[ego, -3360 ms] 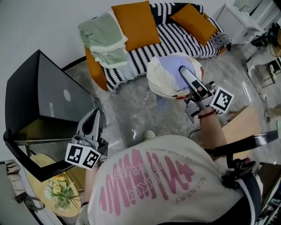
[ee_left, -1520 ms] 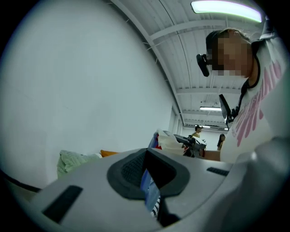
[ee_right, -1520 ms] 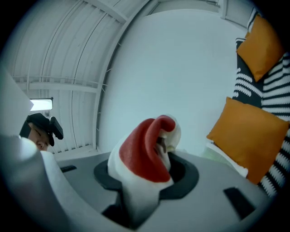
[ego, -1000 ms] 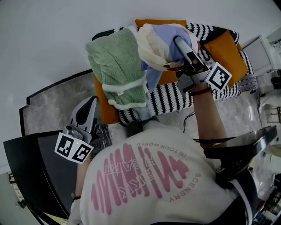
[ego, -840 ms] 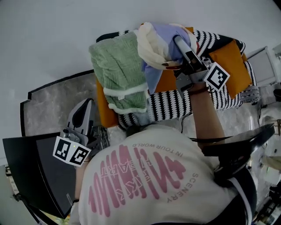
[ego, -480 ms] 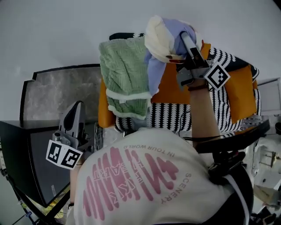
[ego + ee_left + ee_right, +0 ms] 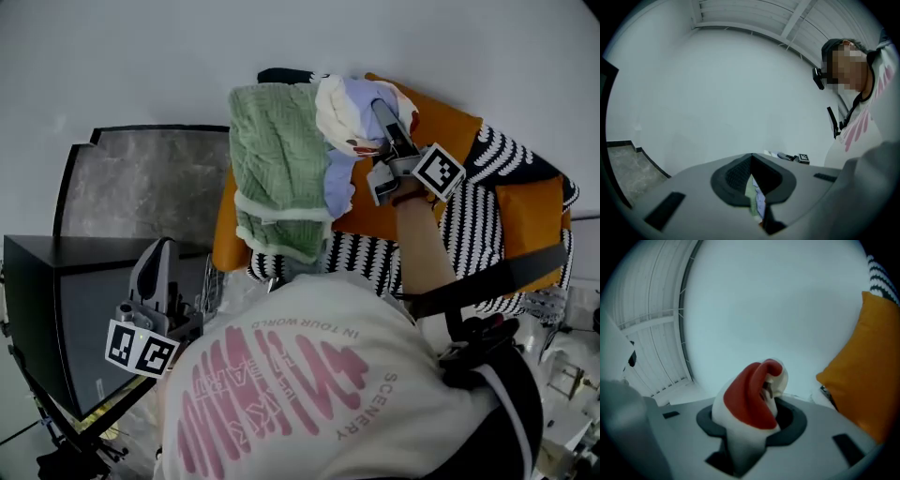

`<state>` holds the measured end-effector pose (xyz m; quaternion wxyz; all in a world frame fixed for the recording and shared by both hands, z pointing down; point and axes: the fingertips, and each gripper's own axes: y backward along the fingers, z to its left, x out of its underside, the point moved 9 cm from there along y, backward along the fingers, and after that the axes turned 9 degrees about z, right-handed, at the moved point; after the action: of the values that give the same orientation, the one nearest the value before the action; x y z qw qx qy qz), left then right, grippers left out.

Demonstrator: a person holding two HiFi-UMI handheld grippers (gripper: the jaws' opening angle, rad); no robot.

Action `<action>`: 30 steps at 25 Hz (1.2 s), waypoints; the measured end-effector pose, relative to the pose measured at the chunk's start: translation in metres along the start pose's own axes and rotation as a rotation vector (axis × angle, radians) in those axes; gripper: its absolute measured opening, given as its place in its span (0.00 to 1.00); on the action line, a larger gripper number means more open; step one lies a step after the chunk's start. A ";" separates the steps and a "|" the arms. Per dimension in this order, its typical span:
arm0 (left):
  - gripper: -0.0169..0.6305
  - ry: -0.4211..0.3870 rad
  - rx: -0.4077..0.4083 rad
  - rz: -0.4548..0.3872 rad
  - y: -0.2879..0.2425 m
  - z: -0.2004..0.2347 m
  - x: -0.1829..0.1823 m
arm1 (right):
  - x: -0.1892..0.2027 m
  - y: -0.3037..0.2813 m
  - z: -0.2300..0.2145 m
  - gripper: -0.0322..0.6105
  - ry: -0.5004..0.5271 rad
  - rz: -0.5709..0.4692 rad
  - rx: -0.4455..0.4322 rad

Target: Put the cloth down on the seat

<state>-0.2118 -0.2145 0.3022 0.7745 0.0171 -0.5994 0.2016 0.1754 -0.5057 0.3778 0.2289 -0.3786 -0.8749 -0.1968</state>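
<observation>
A bunched cloth [image 7: 345,105] of cream, lavender and red hangs from my right gripper [image 7: 380,111], which is shut on it; the fingertips are buried in the folds. It hangs over the left end of the orange sofa [image 7: 230,239], right beside the green blanket [image 7: 277,169]. The sofa's black-and-white striped seat cover [image 7: 473,211] lies to the right. In the right gripper view the red-and-cream cloth [image 7: 752,399] fills the jaws. My left gripper [image 7: 161,251] is held low at the left, shut and with nothing in it; through its jaws [image 7: 752,159] only a sliver of green and lavender fabric shows.
Orange cushions [image 7: 441,122] lean on the sofa back, one close beside the right gripper [image 7: 876,371]. A black cabinet [image 7: 56,300] stands at the lower left, and the marbled floor [image 7: 141,192] runs up to a white wall. The person's shirt [image 7: 309,394] fills the foreground.
The person has closed in on the sofa. My right gripper, still shut on the cloth, now sits lower, beside the green blanket. The left gripper stays low at the side.
</observation>
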 end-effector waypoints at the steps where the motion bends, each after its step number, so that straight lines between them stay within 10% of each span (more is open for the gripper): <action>1: 0.04 0.002 -0.011 0.005 -0.003 -0.002 0.001 | 0.006 0.001 -0.016 0.31 -0.010 0.029 0.042; 22: 0.04 -0.014 -0.125 0.070 -0.024 -0.016 0.002 | 0.104 0.029 -0.190 0.32 -0.236 0.431 0.759; 30: 0.04 -0.007 -0.163 0.063 -0.019 -0.006 -0.003 | 0.126 0.022 -0.209 0.38 -0.228 0.567 0.866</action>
<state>-0.2000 -0.2313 0.3020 0.7645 -0.0644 -0.6167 0.1763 0.1679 -0.5278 0.6211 0.3118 -0.4902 -0.7588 0.2944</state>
